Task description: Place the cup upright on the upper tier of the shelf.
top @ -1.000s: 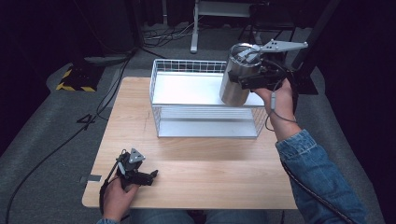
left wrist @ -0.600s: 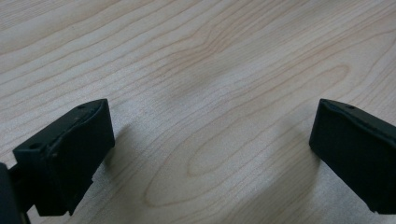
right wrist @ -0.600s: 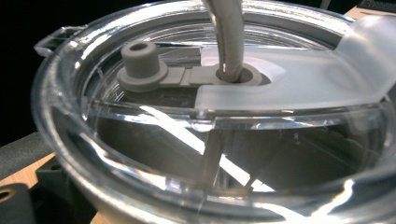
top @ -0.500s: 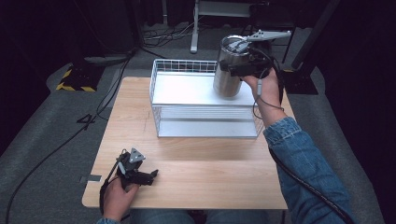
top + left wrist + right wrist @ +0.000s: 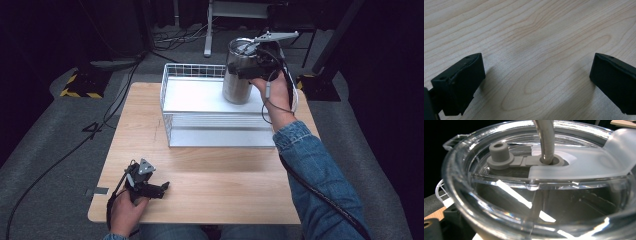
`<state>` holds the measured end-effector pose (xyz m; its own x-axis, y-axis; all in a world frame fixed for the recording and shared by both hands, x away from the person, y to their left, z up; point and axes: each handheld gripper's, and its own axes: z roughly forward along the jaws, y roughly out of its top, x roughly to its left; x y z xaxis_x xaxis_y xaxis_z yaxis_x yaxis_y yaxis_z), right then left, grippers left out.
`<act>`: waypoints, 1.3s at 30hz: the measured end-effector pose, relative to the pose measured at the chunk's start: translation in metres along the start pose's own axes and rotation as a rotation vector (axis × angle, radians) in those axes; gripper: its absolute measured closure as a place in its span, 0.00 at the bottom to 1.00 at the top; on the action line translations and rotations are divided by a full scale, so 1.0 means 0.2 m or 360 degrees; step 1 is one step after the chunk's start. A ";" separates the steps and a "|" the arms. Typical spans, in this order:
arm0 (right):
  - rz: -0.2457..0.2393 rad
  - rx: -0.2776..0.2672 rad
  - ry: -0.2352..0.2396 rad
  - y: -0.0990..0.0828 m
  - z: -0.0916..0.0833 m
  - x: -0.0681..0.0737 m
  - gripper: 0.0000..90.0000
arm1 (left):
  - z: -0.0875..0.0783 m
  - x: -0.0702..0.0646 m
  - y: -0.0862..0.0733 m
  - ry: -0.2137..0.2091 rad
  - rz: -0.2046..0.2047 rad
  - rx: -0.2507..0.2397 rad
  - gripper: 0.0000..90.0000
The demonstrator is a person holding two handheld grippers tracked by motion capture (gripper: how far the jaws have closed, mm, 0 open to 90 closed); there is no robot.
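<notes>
1. Between the jaws of the right gripper (image 5: 250,70) sits a steel tumbler (image 5: 237,75), clamped near its top and held upright in the air.
2. Directly below that gripper and tumbler lies a white wire basket (image 5: 167,107), with the tumbler's base hanging over the basket's far right part.
3. Close under the right gripper's camera is the tumbler's clear lid (image 5: 506,182), with a grey rubber plug (image 5: 499,155) and a pale straw (image 5: 545,140) rising through the lid's opening.
4. Behind the right gripper, a hand and a denim sleeve (image 5: 315,170) reach toward the near edge of the wooden table (image 5: 225,185).
5. Near that edge, well apart from the basket, the left gripper (image 5: 162,187) rests low on the table.
6. Between the left gripper's jaws, which stand wide apart, is bare wood grain.
</notes>
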<state>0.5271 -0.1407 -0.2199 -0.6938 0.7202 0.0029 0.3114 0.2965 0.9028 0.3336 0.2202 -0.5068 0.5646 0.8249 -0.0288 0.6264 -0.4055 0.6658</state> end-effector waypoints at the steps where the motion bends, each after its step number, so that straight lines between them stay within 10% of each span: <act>1: 0.0004 0.0003 0.0000 0.00 0.01 0.00 0.04 | 0.00 0.00 0.00 0.0000 0.0000 0.0001 0.01; 39: -0.0010 -0.0028 -0.0031 -0.03 0.07 -0.01 0.00 | 0.00 0.00 0.00 -0.0001 0.0001 0.0001 0.01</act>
<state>0.5360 -0.1363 -0.2313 -0.6827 0.7306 -0.0109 0.2956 0.2897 0.9103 0.3336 0.2202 -0.5067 0.5650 0.8246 -0.0289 0.6264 -0.4059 0.6654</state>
